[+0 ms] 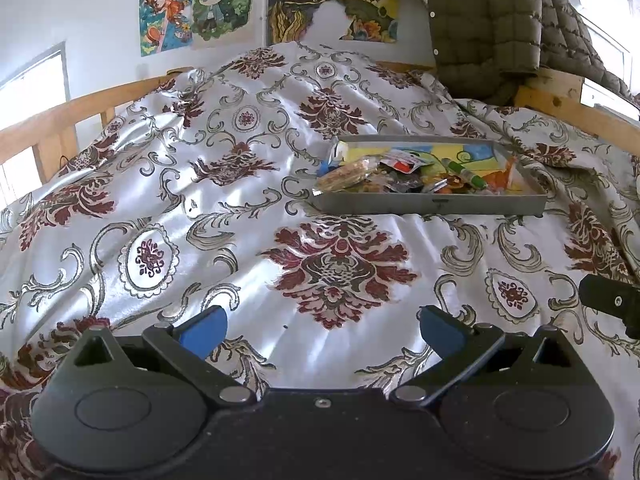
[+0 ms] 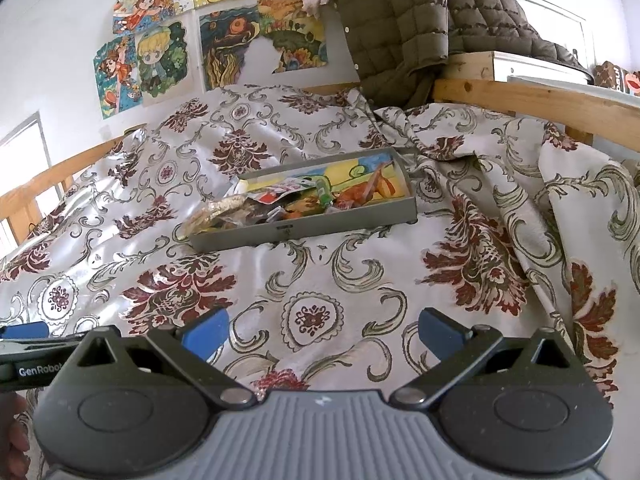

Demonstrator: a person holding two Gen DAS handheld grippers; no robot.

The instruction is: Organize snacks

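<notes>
While both sets of jaws are held spread wide with nothing between them, the following is recorded from nearest to farthest. Left gripper (image 1: 323, 330): blue pads (image 1: 204, 332) parted, bare cloth seen in the gap. Right gripper (image 2: 324, 330): blue pads (image 2: 208, 332) likewise parted, nothing pinched. Bedspread (image 1: 160, 200): shiny pale fabric printed with dark red floral medallions and grey-green scrolls, spread beneath and ahead of both pairs of jaws, rumpled into folds to the right of the right jaws.

Tray (image 1: 432, 203): shallow, grey, rectangular, set on the bedspread well ahead of the jaws; ahead and right of the left jaws, ahead and slightly left of the right jaws (image 2: 304, 229). A colourful drawing is seen lining its floor. Snacks (image 1: 384, 178): a heap of small wrapped packets gathered in the tray's left and middle part (image 2: 264, 208). One long clear packet of pale brown pieces (image 1: 348, 172) is laid over the tray's left edge. A green tube-shaped item (image 1: 466, 173) is laid towards the middle; labels cannot be read.

Bed frame (image 1: 60, 116): light wood rail beyond the bedspread. Quilted jacket (image 1: 480, 28): olive, hung over the frame far ahead to the right. Drawings (image 1: 200, 8): coloured sheets fixed to the white wall, farthest ahead.
</notes>
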